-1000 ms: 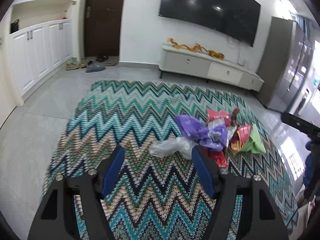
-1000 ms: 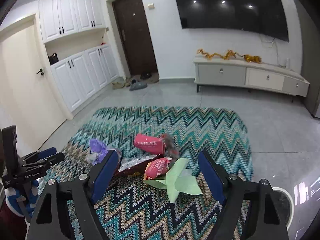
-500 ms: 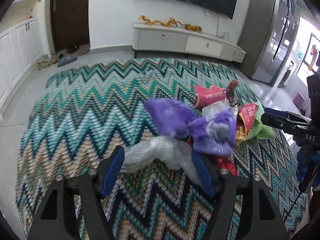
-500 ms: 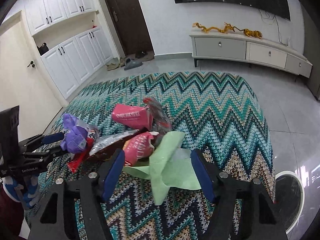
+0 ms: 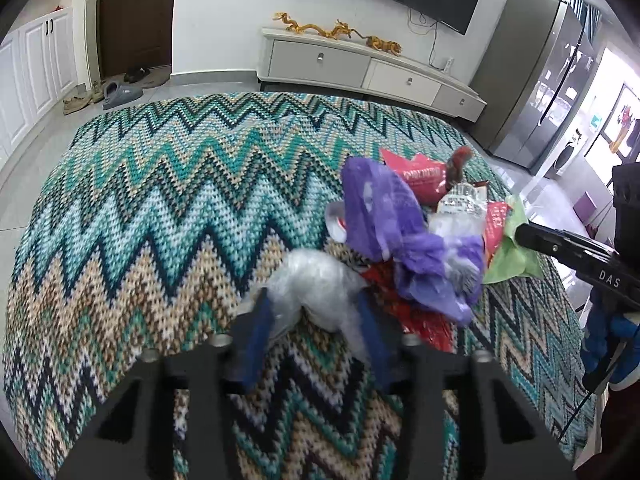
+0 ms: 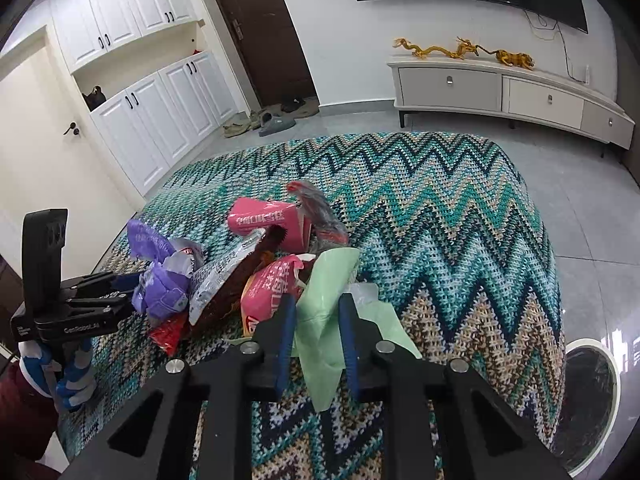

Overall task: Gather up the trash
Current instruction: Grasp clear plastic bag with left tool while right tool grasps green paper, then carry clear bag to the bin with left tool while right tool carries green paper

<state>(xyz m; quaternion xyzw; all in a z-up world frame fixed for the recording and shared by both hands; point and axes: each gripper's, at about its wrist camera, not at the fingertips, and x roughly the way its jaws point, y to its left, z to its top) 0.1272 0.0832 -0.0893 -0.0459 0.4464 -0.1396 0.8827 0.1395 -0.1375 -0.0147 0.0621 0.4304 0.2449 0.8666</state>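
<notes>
Both tools dropped onto rug; left tool (image 5: 312, 312) closing on clear bag (image 5: 316, 280), right tool (image 6: 318, 312) closing on green bag (image 6: 320, 320).

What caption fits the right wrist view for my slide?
Right gripper closing on a light green bag at the edge of a wrapper pile on the zigzag rug.

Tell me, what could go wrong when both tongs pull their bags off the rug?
The left tongs are closing on the clear bag near its edge, so the slippery film might slide out. The right tongs are closing on the green bag, which touches the pink wrapper; lifting could drag or scatter the pile on the rug.
</notes>
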